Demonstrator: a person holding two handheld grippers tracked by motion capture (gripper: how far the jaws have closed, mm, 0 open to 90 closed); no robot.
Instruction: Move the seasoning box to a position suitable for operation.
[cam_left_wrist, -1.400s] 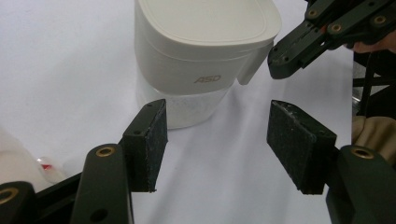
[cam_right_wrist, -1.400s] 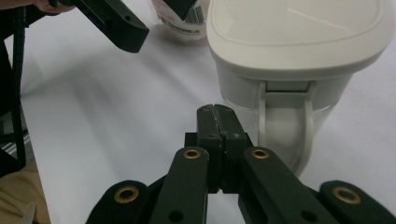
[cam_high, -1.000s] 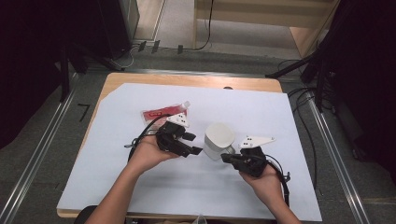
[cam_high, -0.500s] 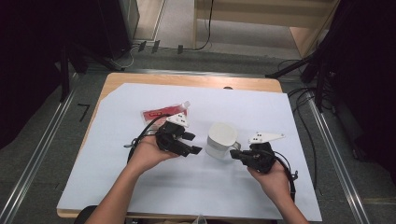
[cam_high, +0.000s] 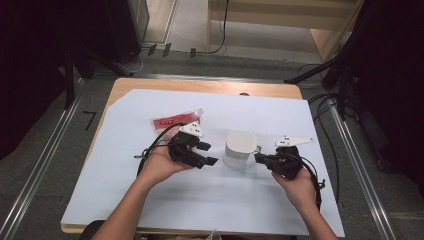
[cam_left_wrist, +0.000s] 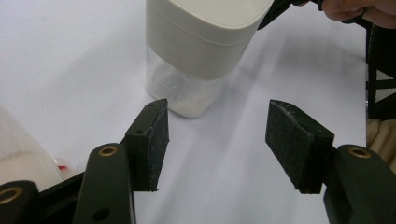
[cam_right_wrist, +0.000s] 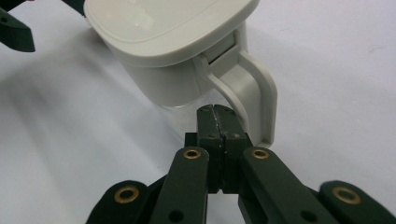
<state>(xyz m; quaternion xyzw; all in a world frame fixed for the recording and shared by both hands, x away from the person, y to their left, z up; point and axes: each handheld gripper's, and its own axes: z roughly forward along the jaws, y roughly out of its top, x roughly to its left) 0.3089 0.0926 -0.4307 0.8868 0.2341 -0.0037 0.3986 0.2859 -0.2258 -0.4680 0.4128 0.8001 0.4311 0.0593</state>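
A white container with a flat lid and a side handle stands mid-table; its clear lower part holds white powder. My left gripper lies just left of it, open, with nothing between its pads. My right gripper is on the container's right, jaws shut together with nothing between them. In the right gripper view its tips sit right at the handle's loop, close to the container's wall.
A red packet lies behind the left hand. A white sheet covers the wooden table. Cables trail from both grippers. Metal rails run along the floor on both sides.
My right hand has shifted a little to the right and slightly farther from me, still shut. The left hand and the container have stayed put.
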